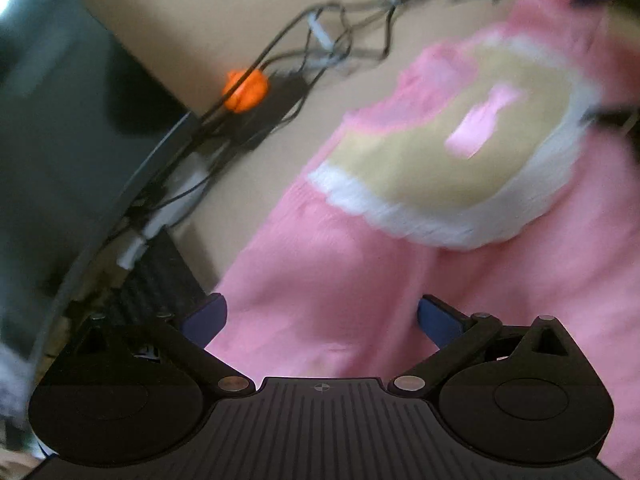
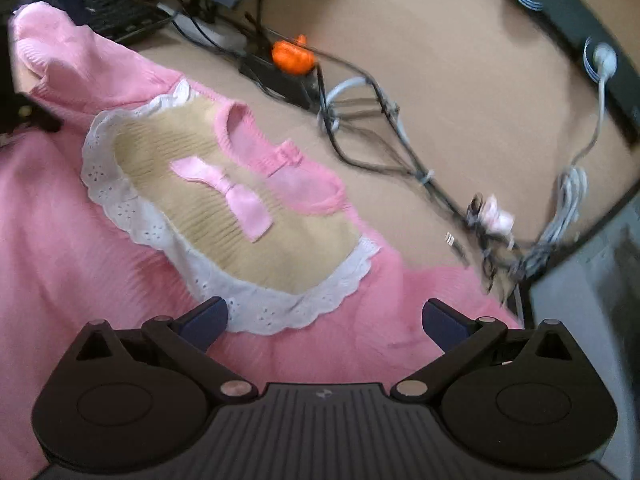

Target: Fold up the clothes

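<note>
A pink knit sweater (image 2: pixel 72 240) lies spread on the tan table, with a beige chest panel (image 2: pixel 192 168) edged in white lace and a pale pink bow (image 2: pixel 228 192). One sleeve (image 2: pixel 60 52) lies at the far left in the right wrist view. My right gripper (image 2: pixel 324 320) is open just above the pink fabric below the lace trim. In the blurred left wrist view the same sweater (image 1: pixel 360 272) fills the right side, and my left gripper (image 1: pixel 322 320) is open over its pink body. Neither gripper holds anything.
A tangle of cables (image 2: pixel 380 132), a black power strip (image 2: pixel 280 76) and an orange object (image 2: pixel 290 56) lie on the table (image 2: pixel 460 60) beyond the sweater. A keyboard (image 2: pixel 116 16) sits at the far left. A dark monitor (image 1: pixel 60 120) stands left of my left gripper.
</note>
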